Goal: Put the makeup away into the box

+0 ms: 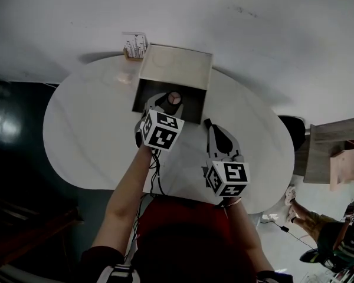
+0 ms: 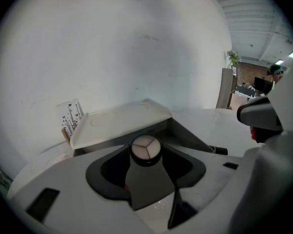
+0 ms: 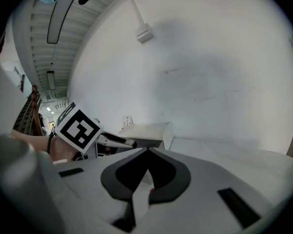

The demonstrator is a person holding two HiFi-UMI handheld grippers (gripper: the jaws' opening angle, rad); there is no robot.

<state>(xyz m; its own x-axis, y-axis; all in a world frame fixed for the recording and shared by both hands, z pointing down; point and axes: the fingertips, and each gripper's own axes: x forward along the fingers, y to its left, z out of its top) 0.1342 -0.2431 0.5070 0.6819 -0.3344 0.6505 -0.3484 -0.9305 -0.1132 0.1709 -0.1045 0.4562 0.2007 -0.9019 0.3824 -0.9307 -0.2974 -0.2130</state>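
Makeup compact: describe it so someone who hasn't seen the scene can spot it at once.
On the white oval table, find the open, pale-lidded box at the far side. Just over its dark inside, the left hand-held gripper pinches the makeup compact. It is the only round thing there: black rim, pale top split into three wedges.

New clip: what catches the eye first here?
The left gripper grips a round compact at the open box, which stands at the far side of the white table. The right gripper is shut and empty, nearer the person.
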